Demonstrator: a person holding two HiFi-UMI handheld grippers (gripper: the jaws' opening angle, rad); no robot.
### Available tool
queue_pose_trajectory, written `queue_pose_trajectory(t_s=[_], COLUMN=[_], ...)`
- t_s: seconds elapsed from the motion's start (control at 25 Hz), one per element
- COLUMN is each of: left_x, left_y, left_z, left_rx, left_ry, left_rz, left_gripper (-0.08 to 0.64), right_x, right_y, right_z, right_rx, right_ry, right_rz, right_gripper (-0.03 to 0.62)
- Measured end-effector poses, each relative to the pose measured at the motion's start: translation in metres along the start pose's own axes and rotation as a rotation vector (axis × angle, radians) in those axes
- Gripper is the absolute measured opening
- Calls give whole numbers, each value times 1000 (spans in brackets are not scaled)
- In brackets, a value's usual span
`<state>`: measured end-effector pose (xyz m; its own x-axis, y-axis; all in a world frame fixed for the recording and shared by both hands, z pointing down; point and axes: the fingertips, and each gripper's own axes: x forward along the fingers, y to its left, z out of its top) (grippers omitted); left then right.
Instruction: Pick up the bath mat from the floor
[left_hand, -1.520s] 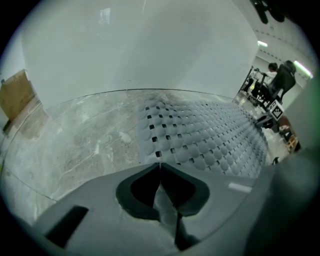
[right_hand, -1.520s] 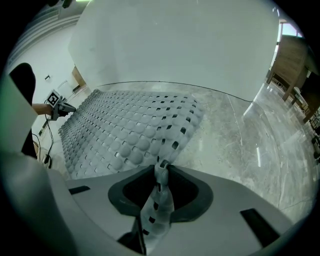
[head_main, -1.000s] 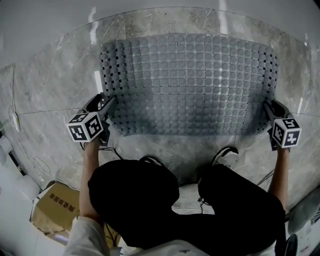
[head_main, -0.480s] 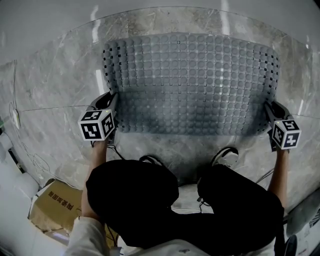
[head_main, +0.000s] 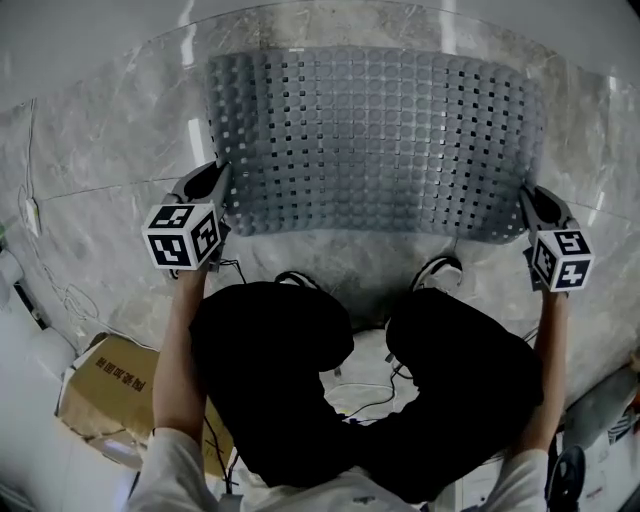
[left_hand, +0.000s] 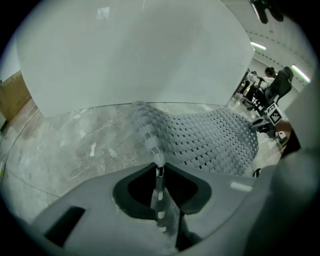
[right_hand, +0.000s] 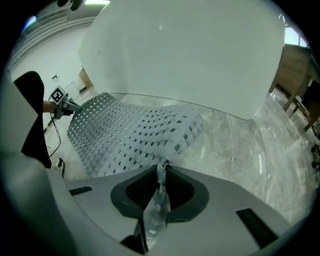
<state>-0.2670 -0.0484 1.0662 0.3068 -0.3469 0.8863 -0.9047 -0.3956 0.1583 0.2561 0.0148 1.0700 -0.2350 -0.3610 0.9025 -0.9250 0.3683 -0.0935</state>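
The grey perforated bath mat (head_main: 375, 140) lies on the marble floor (head_main: 110, 180), with its near edge raised. My left gripper (head_main: 224, 183) is shut on the mat's near left corner, and its jaws have just been closing on it. In the left gripper view the mat's edge (left_hand: 159, 172) is pinched thin between the jaws. My right gripper (head_main: 526, 200) is shut on the near right corner, its jaws likewise just closing on the mat. The mat (right_hand: 135, 135) sags between both grips, and its edge (right_hand: 161, 175) is clamped in the right jaws.
A white wall (head_main: 80, 40) runs along the mat's far side. A cardboard box (head_main: 105, 400) sits at lower left. The person's shoes (head_main: 440, 270) and black-trousered knees (head_main: 270, 350) are just behind the mat. Cables (head_main: 365, 400) lie on the floor between the legs.
Both grippers have risen, taking the mat's near edge up off the floor. The left gripper first slid in to the mat's corner. The person has straightened up somewhat.
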Motion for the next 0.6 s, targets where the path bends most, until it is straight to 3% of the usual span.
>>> queue_pose_trajectory(t_s=[0.16,0.32,0.6], left_x=[-35,-72,-170], left_y=[-24,-39,-46], left_z=[20,38,79], left_rx=[29,107,62], left_ry=[6,35,38], left_rz=[-29,-18,47], left_gripper=[57,57,57], right_x=[-33,-73,-173], right_y=[16,26,41], right_z=[16,37,91], right_rx=[-25,-66,-103], right_ry=[19,32,-2], right_rz=[28,1,6], right_gripper=[46,44,41])
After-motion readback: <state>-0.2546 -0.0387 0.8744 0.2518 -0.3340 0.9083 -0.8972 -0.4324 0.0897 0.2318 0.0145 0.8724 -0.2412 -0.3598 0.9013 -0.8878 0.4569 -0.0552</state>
